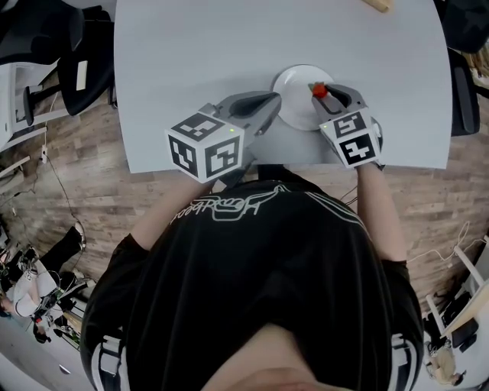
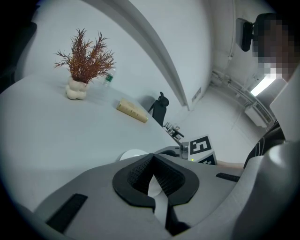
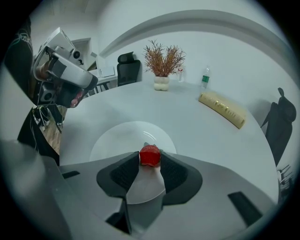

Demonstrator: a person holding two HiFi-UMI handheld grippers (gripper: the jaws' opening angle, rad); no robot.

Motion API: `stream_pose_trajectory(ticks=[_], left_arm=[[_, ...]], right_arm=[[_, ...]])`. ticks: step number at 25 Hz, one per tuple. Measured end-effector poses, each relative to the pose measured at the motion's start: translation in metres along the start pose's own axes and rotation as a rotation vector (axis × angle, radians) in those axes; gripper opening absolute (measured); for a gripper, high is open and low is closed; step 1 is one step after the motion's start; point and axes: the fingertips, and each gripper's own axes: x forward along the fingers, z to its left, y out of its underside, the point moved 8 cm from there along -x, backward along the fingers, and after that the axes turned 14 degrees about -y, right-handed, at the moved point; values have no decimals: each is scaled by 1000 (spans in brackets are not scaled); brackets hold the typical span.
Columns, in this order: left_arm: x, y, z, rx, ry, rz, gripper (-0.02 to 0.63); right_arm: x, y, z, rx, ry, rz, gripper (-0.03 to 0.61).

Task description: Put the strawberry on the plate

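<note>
A red strawberry [image 1: 319, 90] [image 3: 150, 155] is pinched between the tips of my right gripper [image 1: 322, 98] [image 3: 150, 158], which is shut on it. The berry hangs just over the near right part of the white plate [image 1: 294, 88] [image 3: 117, 138] on the pale table. My left gripper [image 1: 269, 101] [image 2: 153, 156] hovers at the plate's left rim, its jaw tips together with nothing between them. In the left gripper view a sliver of the plate [image 2: 132, 153] shows beyond the jaws.
A dried plant in a white vase [image 3: 162, 61] [image 2: 79, 70], a small bottle [image 3: 205, 77] and a long beige block [image 3: 222, 108] [image 1: 378, 4] stand at the table's far side. Black office chairs [image 1: 76, 69] flank the table. The table's near edge [image 1: 290, 166] runs just under both grippers.
</note>
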Motion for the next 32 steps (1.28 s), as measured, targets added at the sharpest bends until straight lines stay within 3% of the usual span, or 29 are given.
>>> stream_pose_trajectory(ticks=[11,17,24,30,32], left_arm=[[-5,1,2,-14,-5,1,6],[-17,-2,-5,15,24,-11,6],[-62,-5,-21,68,77,-68,6],[-128,3,-40,140,127,-124,6],[-151,7,-45,167,141,-141,6]], right_arm=[[-14,-6,3,21,-9,-60,164],[-50,-19,26,-45,14,-151,181],[-108,-40,77,-47,84,-338,181],[-148,-52,150,-30,123,-496,175],[-156,-57,176,-44,146,-532,146]])
